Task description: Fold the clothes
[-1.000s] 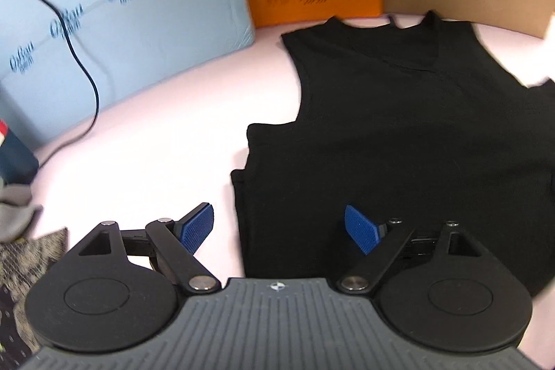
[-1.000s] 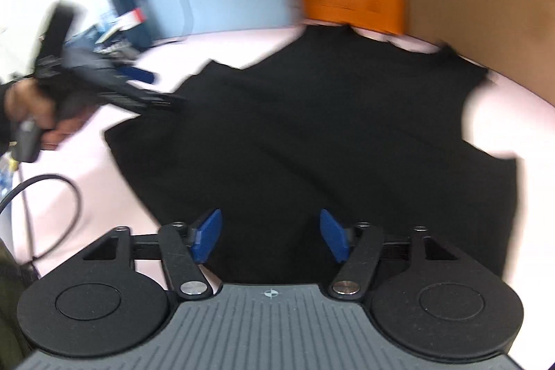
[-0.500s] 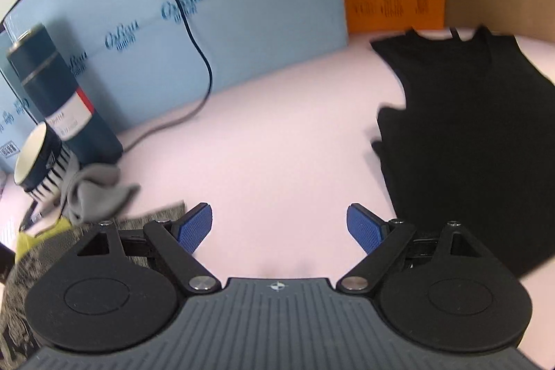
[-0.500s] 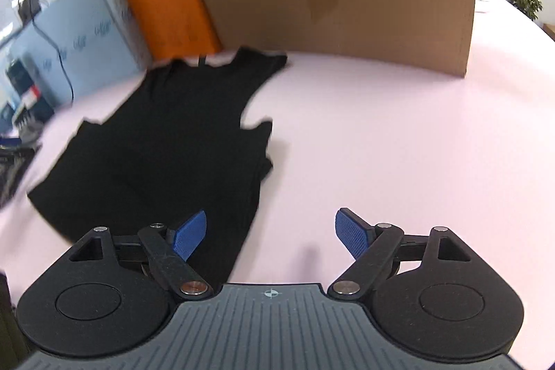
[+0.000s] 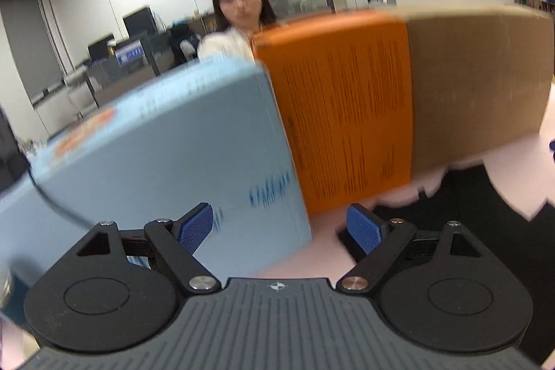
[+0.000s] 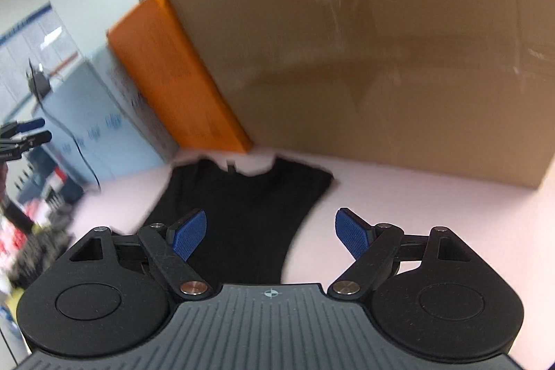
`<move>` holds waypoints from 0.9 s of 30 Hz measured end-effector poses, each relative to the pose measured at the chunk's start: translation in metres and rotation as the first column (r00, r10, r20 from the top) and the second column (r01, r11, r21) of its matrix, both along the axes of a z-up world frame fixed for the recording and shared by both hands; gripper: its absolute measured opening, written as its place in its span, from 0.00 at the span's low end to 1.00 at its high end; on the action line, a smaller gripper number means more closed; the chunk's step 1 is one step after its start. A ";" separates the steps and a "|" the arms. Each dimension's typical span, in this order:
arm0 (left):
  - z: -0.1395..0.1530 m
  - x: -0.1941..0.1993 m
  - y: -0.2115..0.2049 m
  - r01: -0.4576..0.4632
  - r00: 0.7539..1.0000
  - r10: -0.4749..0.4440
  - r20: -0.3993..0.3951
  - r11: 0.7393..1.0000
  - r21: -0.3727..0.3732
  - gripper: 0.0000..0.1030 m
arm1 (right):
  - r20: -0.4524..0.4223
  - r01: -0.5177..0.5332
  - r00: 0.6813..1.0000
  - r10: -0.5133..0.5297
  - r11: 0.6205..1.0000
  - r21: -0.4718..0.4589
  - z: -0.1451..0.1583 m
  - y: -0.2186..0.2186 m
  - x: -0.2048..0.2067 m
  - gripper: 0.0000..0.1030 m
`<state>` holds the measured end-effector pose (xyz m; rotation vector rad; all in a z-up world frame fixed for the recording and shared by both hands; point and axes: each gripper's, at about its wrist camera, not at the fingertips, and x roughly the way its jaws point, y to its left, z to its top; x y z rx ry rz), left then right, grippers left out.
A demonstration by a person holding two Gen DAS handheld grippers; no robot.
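A black sleeveless knit top (image 6: 242,214) lies flat on the pale pink table (image 6: 416,214), its neckline near the far edge, just before an orange box (image 6: 173,75) and a large brown cardboard box (image 6: 381,58). A light blue box (image 5: 156,162) stands beside them. The left hand-held gripper (image 5: 281,227) and the right hand-held gripper (image 6: 270,233) are both spread wide, holding nothing, raised above the table.

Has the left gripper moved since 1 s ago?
Yes. Left gripper has tilted up off the black sleeveless top, now facing the orange box.
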<state>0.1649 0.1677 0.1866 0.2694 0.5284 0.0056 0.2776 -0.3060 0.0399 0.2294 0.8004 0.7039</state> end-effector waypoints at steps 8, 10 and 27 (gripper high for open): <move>0.090 0.028 -0.002 -0.003 0.977 -0.007 0.213 0.999 0.047 0.83 | 0.098 -0.004 0.995 -0.012 0.987 0.159 0.042 0.003 0.052 0.86; 0.087 0.028 -0.003 0.032 0.975 -0.037 0.220 0.999 0.025 0.86 | 0.103 -0.022 0.995 0.007 0.990 0.142 0.033 0.006 0.053 0.86; -0.157 0.103 -0.064 0.346 0.885 -0.352 -0.305 0.935 -0.076 0.86 | 0.035 -0.138 0.989 0.140 0.989 -0.058 -0.059 0.029 0.066 0.86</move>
